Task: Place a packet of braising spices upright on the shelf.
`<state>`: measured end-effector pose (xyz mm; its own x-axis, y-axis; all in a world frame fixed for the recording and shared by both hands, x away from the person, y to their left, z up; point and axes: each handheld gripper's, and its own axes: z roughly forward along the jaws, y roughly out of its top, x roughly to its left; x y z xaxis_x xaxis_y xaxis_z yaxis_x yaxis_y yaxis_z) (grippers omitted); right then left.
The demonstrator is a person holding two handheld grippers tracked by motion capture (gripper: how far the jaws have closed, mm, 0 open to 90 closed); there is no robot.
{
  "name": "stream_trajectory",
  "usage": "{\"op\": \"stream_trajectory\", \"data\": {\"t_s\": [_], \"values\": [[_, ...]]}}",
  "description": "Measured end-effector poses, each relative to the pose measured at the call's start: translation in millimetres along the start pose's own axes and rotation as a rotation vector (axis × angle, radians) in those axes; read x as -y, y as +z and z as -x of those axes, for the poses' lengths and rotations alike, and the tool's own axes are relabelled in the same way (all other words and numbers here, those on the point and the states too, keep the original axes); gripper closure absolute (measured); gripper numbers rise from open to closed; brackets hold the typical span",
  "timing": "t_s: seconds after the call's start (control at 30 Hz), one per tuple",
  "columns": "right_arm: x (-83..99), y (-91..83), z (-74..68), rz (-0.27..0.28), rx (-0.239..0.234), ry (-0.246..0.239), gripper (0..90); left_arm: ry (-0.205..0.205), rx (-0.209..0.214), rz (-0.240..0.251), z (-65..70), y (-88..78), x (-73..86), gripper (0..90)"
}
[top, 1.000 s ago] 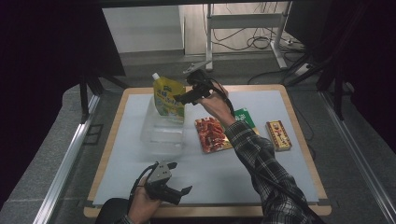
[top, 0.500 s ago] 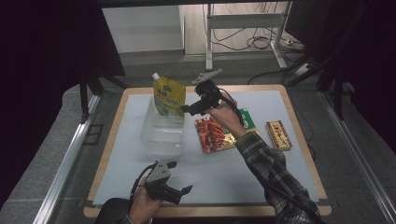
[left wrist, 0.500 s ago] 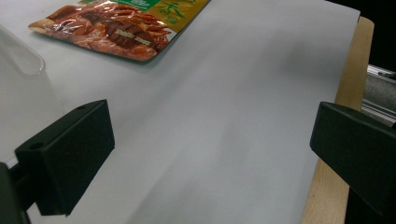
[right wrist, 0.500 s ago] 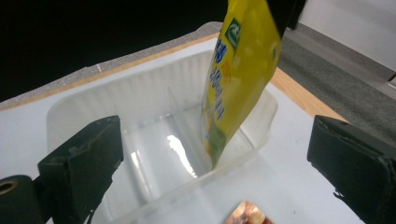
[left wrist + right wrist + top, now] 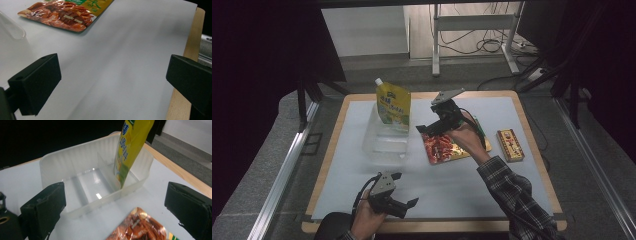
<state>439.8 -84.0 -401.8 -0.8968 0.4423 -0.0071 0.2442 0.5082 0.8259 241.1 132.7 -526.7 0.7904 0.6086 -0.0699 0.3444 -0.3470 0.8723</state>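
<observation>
White sheeting covers the wood-edged table [image 5: 362,107]. Compared with half a second ago, the right gripper [image 5: 430,129] has drawn back from the yellow spout pouch [image 5: 393,102] toward the red snack packet [image 5: 443,148]; the pouch stands unchanged, upright in the far end of the clear plastic tray [image 5: 384,145]. The right gripper now hovers above the packet's near-left corner, jaws spread wide and holding nothing, forearm in a plaid sleeve reaching forward. The left gripper [image 5: 407,206] rests low by the table's near edge, jaws likewise wide and holding nothing, in the same place as before. The tray is translucent, ribbed, with rounded corners and an inner divider. The packet is glossy foil and lies flat.
</observation>
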Motion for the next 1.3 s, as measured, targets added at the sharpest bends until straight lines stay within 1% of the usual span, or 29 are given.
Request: {"op": "stream_trajectory", "data": {"t_s": [0.07, 0.2, 0.27, 0.33, 0.4, 0.5, 0.6, 0.67, 0.77, 0.8, 0.87, 0.9, 0.93, 0.97, 1.03, 1.07, 1.2, 1.3], "values": [[5.3, -4.4, -1.6, 0.002, -0.001, 0.003, 3.3, 0.0, -0.002, -0.003, 0.4, 0.3, -0.4, 0.0], [17.1, -12.3, -5.1, 0.002, -0.005, 0.01, 3.3, -0.001, 0.01, -0.01, 1.2, 3.2, 0.0, 0.0], [23.8, -16.0, -6.5, 0.003, -0.004, 0.016, 3.2, 0.004, 0.007, -0.012, 1.9, 4.4, -0.2, 0.0], [31.4, -19.9, -7.4, -0.015, -0.005, 0.026, 3.2, 0.006, 0.003, -0.012, 2.5, 5.4, -0.7, 0.0], [37.8, -23.4, -8.0, -0.019, 0.0, 0.028, 3.3, 0.006, -0.001, -0.02, 3.0, 6.8, -1.0, 0.0], [48.0, -30.9, -8.0, -0.017, 0.013, 0.031, 3.3, -0.002, 0.005, -0.036, 3.8, 10.5, -0.9, 0.0], [58.4, -38.6, -6.3, -0.013, 0.026, 0.039, 3.2, -0.009, -0.004, -0.062, 5.2, 14.6, -1.8, 0.0], [65.5, -43.6, -4.6, -0.009, 0.036, 0.05, 3.2, -0.01, -0.016, -0.07, 6.1, 16.5, -2.8, 0.0], [76.1, -49.1, -2.2, -0.008, 0.044, 0.071, 3.2, -0.021, -0.026, -0.067, 6.3, 19.0, -5.4, 0.0], [79.1, -50.5, -1.8, -0.015, 0.05, 0.075, 3.2, -0.03, -0.022, -0.062, 6.5, 19.7, -6.4, 0.0], [84.2, -53.3, -0.7, -0.026, 0.062, 0.083, 3.2, -0.027, 0.007, -0.052, 6.5, 20.2, -8.5, 0.0], [86.7, -54.7, -0.2, -0.021, 0.062, 0.091, 3.3, -0.023, -0.001, -0.051, 7.1, 21.2, -10.0, 0.0], [89.1, -56.1, 0.3, -0.017, 0.061, 0.102, 3.3, -0.019, -0.01, -0.056, 7.5, 22.1, -11.7, 1.1], [91.4, -57.4, 0.6, -0.019, 0.063, 0.107, 3.2, -0.011, -0.009, -0.058, 7.3, 22.8, -13.3, 2.0], [95.9, -60.0, 0.7, -0.025, 0.079, 0.106, 3.2, -0.006, -0.01, -0.055, 7.1, 24.7, -16.2, 5.5], [98.2, -61.3, 0.8, -0.027, 0.085, 0.109, 3.2, -0.002, -0.017, -0.06, 6.6, 25.6, -17.7, 7.6], [107.5, -66.9, 1.9, -0.027, 0.095, 0.124, 3.2, -0.02, -0.029, -0.054, 2.3, 28.3, -22.0, 16.4], [113.6, -71.4, 2.2, -0.024, 0.107, 0.119, 3.3, -0.038, -0.026, -0.044, -1.3, 30.0, -25.2, 23.1]]}}
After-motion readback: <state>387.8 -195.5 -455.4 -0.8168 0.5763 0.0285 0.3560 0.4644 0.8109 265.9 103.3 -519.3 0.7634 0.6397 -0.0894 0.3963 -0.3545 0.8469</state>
